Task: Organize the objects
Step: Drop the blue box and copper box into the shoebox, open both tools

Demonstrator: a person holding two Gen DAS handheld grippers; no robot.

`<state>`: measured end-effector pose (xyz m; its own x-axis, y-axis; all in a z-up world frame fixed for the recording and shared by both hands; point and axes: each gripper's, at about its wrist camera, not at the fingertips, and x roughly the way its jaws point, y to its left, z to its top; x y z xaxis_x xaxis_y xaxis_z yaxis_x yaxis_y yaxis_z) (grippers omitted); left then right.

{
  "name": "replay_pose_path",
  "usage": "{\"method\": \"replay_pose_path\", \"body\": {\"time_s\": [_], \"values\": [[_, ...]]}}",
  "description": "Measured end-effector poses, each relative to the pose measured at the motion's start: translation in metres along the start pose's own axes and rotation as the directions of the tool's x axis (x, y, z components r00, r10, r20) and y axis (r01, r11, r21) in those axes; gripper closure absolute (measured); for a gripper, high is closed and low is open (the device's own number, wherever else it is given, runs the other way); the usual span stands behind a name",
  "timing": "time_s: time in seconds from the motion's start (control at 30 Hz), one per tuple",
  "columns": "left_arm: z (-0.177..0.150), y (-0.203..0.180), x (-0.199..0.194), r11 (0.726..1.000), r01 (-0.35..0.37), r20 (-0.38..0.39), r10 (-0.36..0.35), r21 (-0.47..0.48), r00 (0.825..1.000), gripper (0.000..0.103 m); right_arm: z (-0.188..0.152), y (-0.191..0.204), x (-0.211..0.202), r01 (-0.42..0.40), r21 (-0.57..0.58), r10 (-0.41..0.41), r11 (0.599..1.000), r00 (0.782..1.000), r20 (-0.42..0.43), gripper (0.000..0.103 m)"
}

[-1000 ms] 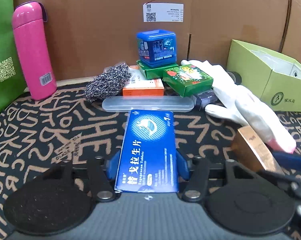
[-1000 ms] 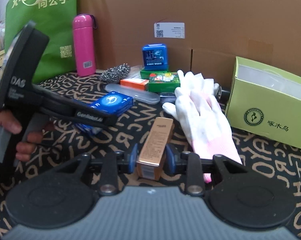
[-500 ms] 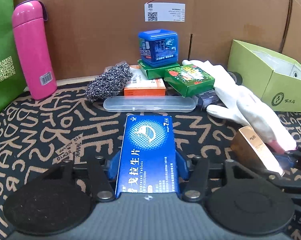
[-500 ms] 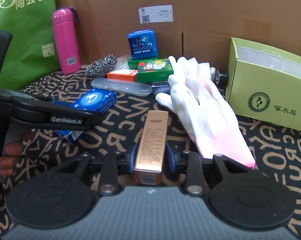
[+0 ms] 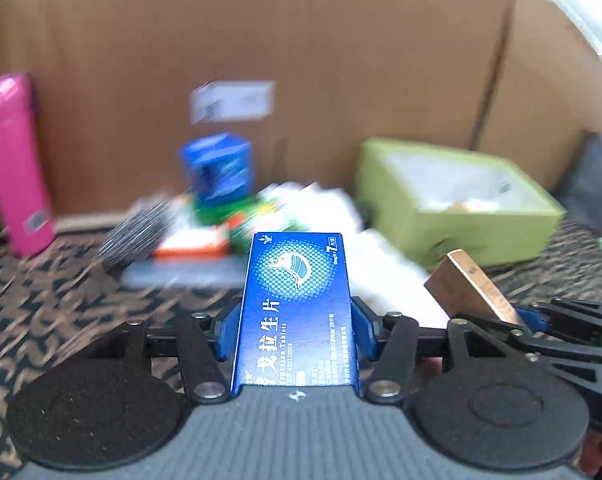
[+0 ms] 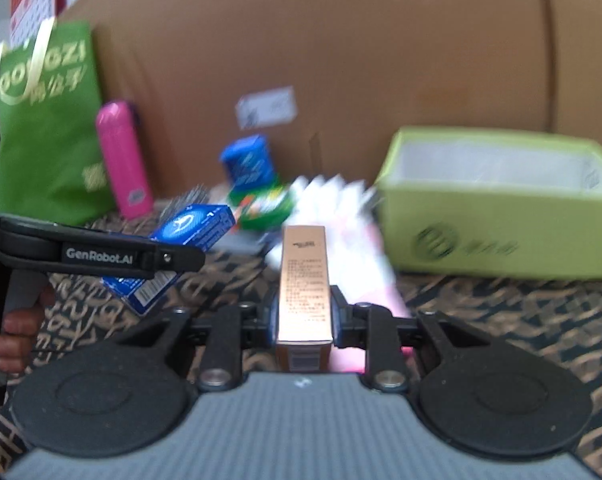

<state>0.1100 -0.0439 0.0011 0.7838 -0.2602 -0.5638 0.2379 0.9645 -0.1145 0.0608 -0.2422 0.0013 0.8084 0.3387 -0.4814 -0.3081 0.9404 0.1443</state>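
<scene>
2 sets of tongs carry 1 box each: the left tongs (image 5: 297,320) grasp 1 blue tablet box (image 5: 297,300) above the patterned table (image 5: 61,312), and the right tongs (image 6: 304,316), jaws closing, clench 1 copper box (image 6: 304,280). At 2 o'clock sits 1 open green carton (image 6: 501,232), its near rim unobstructed. 1 pink bottle (image 6: 121,160) stands at 10 o'clock.

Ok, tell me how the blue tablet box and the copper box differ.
The blue tablet box is broad and flat; the copper box is narrow and slim. The blue one shows a white emblem and large characters, the copper one only fine print. The left gripper grips the blue, the right gripper the copper, its fingers closing on it. Both are held off the table.
</scene>
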Motion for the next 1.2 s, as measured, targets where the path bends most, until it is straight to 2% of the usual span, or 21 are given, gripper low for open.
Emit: {"method": "replay_pose_path", "body": {"time_s": [0.1, 0.2, 0.37, 0.53, 0.77, 0.87, 0.9, 0.97, 1.07, 1.13, 1.17, 1.2], "values": [[0.023, -0.032, 0.003, 0.995, 0.082, 0.035, -0.084, 0.048, 0.996, 0.044, 0.017, -0.029, -0.02, 0.062, 0.008, -0.062, 0.998, 0.997, 0.049, 0.079], [0.05, -0.066, 0.017, 0.982, 0.173, 0.047, -0.177, 0.072, 0.983, 0.045, 0.036, -0.059, -0.033, 0.144, 0.015, -0.145, 0.989, 0.986, 0.087, 0.079], [0.087, -0.113, 0.065, 0.965, 0.251, 0.017, -0.253, 0.07, 0.967, 0.045, 0.063, -0.113, -0.031, 0.257, 0.046, -0.26, 0.965, 0.959, 0.111, 0.079], [0.11, -0.155, 0.115, 0.969, 0.217, 0.011, -0.22, 0.115, 0.976, 0.044, 0.081, -0.164, -0.001, 0.331, 0.087, -0.339, 0.939, 0.937, 0.087, 0.079], [0.109, -0.17, 0.164, 0.974, 0.176, -0.036, -0.172, 0.14, 0.984, 0.044, 0.084, -0.203, 0.046, 0.347, 0.097, -0.351, 0.933, 0.936, 0.022, 0.079], [0.107, -0.169, 0.17, 0.975, 0.172, -0.014, -0.172, 0.139, 0.985, 0.043, 0.079, -0.205, 0.061, 0.331, 0.085, -0.332, 0.94, 0.943, 0.002, 0.078], [0.107, -0.168, 0.17, 0.977, 0.166, 0.003, -0.168, 0.135, 0.986, 0.025, 0.078, -0.205, 0.066, 0.327, 0.073, -0.328, 0.942, 0.945, -0.005, 0.065], [0.107, -0.168, 0.17, 0.983, 0.138, 0.012, -0.141, 0.123, 0.99, 0.008, 0.075, -0.203, 0.072, 0.351, 0.04, -0.351, 0.935, 0.936, -0.013, 0.039], [0.108, -0.156, 0.16, 0.985, 0.133, 0.036, -0.138, 0.108, 0.99, 0.008, 0.073, -0.197, 0.061, 0.351, 0.012, -0.351, 0.936, 0.936, 0.021, 0.036], [0.107, -0.147, 0.148, 0.987, 0.132, 0.052, -0.138, 0.092, 0.989, 0.008, 0.075, -0.19, 0.045, 0.353, 0.012, -0.353, 0.936, 0.933, 0.066, 0.022], [0.105, -0.143, 0.139, 0.989, 0.119, 0.057, -0.124, 0.084, 0.991, 0.008, 0.074, -0.184, 0.035, 0.354, 0.012, -0.353, 0.935, 0.93, 0.1, 0.009], [0.103, -0.139, 0.129, 0.991, 0.112, 0.066, -0.117, 0.076, 0.991, 0.008, 0.077, -0.179, 0.028, 0.357, 0.009, -0.355, 0.934, 0.926, 0.127, 0.001]]}}
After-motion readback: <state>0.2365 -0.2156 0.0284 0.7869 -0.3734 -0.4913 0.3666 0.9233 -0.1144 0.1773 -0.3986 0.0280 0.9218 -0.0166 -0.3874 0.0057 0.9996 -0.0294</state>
